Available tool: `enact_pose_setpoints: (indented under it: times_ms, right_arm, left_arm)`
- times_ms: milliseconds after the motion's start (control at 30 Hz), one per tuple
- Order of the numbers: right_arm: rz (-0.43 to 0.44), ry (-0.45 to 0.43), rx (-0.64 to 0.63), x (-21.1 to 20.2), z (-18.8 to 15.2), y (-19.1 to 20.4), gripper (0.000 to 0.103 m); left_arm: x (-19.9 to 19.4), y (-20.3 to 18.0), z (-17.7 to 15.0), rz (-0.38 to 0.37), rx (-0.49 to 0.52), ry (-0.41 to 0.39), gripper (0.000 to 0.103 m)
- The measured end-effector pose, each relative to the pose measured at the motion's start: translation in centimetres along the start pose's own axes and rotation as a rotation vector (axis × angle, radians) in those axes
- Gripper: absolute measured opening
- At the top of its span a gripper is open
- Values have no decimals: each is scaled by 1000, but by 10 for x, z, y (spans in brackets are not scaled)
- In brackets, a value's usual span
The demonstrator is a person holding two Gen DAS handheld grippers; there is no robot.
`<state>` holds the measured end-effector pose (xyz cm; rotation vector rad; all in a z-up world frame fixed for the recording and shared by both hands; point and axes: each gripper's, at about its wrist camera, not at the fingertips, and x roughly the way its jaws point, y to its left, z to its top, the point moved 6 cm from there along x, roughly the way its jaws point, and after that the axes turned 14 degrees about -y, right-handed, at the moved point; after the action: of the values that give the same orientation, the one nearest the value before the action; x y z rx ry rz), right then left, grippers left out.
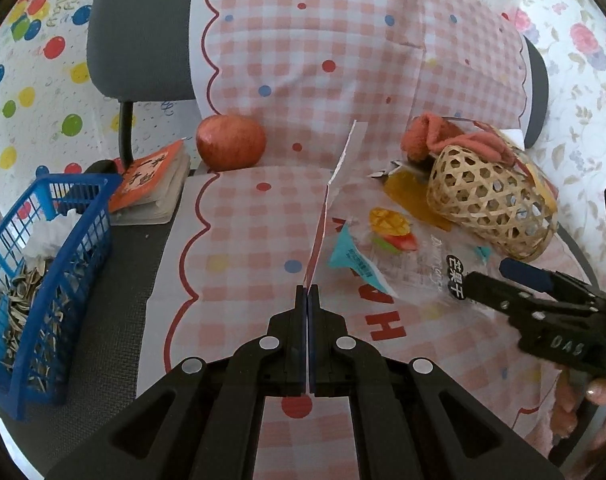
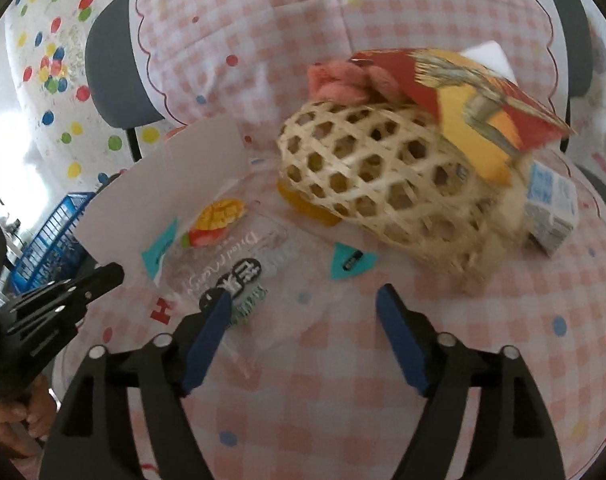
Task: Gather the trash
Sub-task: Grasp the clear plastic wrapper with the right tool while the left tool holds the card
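- Nearest: left gripper (image 1: pixel 307 292) jaws clamped on a thin white paper sheet (image 2: pixel 175 184), kept upright and edge-on, probably bound for the blue basket (image 1: pixel 63 240) of husks at bench left.
- Right gripper (image 2: pixel 303 308) jaws apart, nothing between, poised over the clear dried-mango wrapper (image 2: pixel 231 256), likely next trash.
- Beyond: tipped wicker basket (image 2: pixel 383 200), apple (image 1: pixel 231 142), small book (image 1: pixel 151 188).
- Pink gingham cloth (image 1: pixel 263 220) over bench; grey chair (image 1: pixel 139 32); dotted wall covering (image 1: pixel 31 60).
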<state>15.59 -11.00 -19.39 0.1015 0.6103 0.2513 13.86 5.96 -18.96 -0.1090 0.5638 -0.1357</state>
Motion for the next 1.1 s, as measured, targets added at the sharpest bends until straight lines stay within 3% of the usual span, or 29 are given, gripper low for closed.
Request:
enact_pose_setpoints:
  times_ms: [67, 100, 133, 167, 233, 300, 333, 467, 567, 667, 933, 1067, 1100]
  right_arm:
    - [-22, -11, -40, 4, 0, 7, 78]
    - [-16, -17, -47, 4, 0, 11, 71]
    - [-1, -23, -48, 4, 0, 15, 63]
    - [40, -13, -35, 5, -1, 21, 45]
    - [53, -28, -31, 2, 1, 26, 30]
    - [64, -58, -34, -4, 7, 29, 4]
    - [72, -72, -33, -8, 10, 30, 1]
    - [93, -125, -45, -32, 25, 30, 1]
    - [111, -84, -81, -35, 23, 32, 6]
    - [112, -59, -149, -34, 11, 41, 59]
    - [53, 4, -405, -6, -18, 78, 61]
    - [5, -20, -425, 7, -15, 78, 61]
    - [-9, -27, -416, 10, -12, 77, 54]
  left_arm:
    - [0, 2, 0, 4, -5, -3, 0]
    - [-1, 2, 1, 3, -7, -5, 0]
    - [-2, 2, 1, 3, -6, -6, 0]
    - [-3, 2, 1, 2, -5, -7, 0]
    - [-6, 2, 2, 3, -6, -13, 0]
    - [-11, 4, 6, 0, -11, -20, 0]
    - [-13, 5, 8, -1, -12, -25, 0]
    - [-23, 7, 14, 2, -20, -44, 0]
    - [-31, 7, 17, 12, -20, -59, 0]
    - [-36, 9, 17, 17, -19, -71, 0]
    - [-32, 21, 8, 7, -56, -59, 0]
    - [-25, 23, 7, 0, -67, -54, 0]
    - [-24, 23, 7, -1, -67, -54, 0]
